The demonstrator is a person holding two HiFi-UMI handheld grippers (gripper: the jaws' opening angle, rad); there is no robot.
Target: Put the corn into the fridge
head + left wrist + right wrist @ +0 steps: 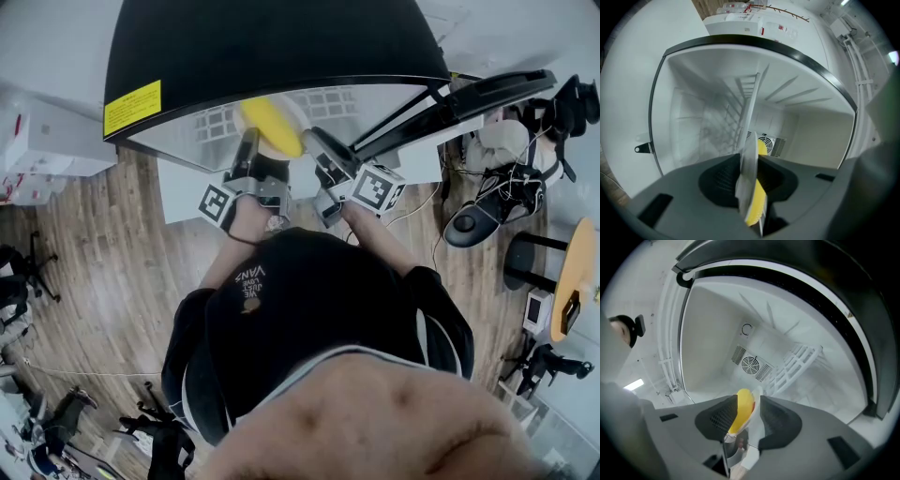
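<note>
— Where do we have the corn (270,127)?

— Up at the open front of the fridge (281,47), just under its black top, between our two grippers. It lies along a white tray (749,164), and both are held in the air with the white inside of the fridge straight ahead of them.

— What is our left gripper (751,176) doing?

— Its jaws are drawn in on the thin edge of the tray, which stands upright between the pads, with the yellow cob against the tray's right face. That is our grip.

— And our right gripper (749,411)?

— Its jaws stand partly open. The end of the corn and the edge of the tray sit in the gap, the cob close by the left pad and the tray by the right, but we see no pad pressing on either.

— What do we see beyond them?

— The back wall with a round fan grille (751,364) and a white wire rack (797,359) beside it. The door (487,94) hangs open to our right.
</note>
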